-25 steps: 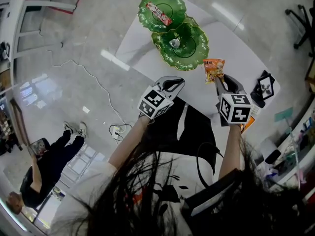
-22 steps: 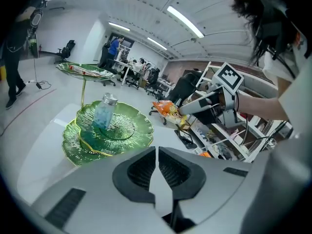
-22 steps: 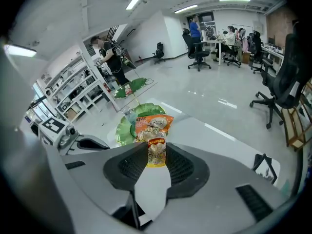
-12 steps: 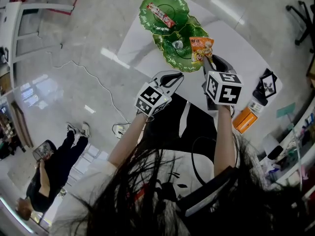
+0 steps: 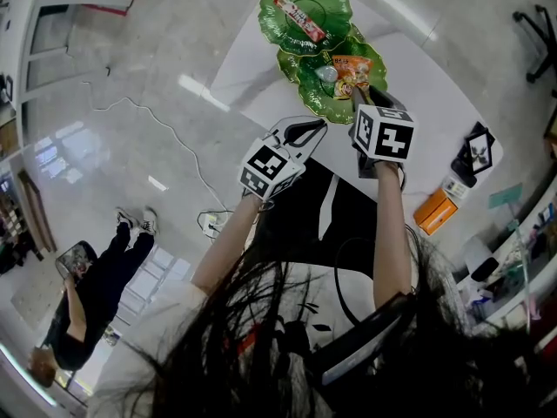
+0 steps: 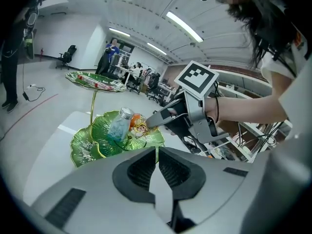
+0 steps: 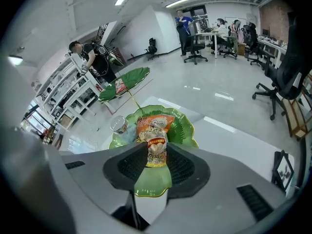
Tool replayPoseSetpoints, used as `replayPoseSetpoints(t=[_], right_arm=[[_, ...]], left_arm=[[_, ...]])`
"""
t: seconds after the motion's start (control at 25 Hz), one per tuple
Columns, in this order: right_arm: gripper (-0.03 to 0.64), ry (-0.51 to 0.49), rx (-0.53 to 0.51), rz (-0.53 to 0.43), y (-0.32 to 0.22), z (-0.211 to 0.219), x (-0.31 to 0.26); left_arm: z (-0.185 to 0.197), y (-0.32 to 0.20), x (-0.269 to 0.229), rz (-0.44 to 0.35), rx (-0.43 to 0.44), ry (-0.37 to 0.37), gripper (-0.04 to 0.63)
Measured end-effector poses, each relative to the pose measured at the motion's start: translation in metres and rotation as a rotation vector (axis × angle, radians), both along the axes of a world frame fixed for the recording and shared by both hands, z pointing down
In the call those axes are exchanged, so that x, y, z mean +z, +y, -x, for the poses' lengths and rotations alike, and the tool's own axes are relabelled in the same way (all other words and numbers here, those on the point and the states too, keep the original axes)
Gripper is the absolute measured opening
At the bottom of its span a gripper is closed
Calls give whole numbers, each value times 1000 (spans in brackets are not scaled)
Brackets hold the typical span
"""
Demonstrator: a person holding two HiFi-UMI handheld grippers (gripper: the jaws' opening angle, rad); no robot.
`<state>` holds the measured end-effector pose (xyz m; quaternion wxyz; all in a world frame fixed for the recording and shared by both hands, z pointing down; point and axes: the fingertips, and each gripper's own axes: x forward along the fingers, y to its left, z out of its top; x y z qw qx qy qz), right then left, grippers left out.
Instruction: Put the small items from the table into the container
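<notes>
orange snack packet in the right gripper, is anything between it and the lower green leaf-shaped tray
Nothing visible. The orange snack packet, in the right gripper, whose jaws are opening, is over the lower green leaf-shaped tray; the small clear bottle sits beside it.

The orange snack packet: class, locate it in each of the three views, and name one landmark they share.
Head view: orange snack packet top centre, at the lower green dish.
Left gripper view: left of centre, beside the small bottle.
Right gripper view: centre, between the jaws, now opening.
Shared landmark: the lower green dish.
</notes>
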<state>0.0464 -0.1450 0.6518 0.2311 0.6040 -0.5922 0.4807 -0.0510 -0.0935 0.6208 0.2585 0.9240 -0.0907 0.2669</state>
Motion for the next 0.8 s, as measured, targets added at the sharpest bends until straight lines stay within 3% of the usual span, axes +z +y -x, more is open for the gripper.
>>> replayPoseSetpoints(t=[0.24,0.36,0.8], right_arm=[[137,-6,-10,-1,3,3,6],[195,-24,-46,-10,5,11,5],[202,-36,-54,-30,24,23,-4]], left_arm=[[4,3,3,0,-4,-2,11],[6,5,2,-4,-8,0,11],[16,10,0,-12,-2,9,11]])
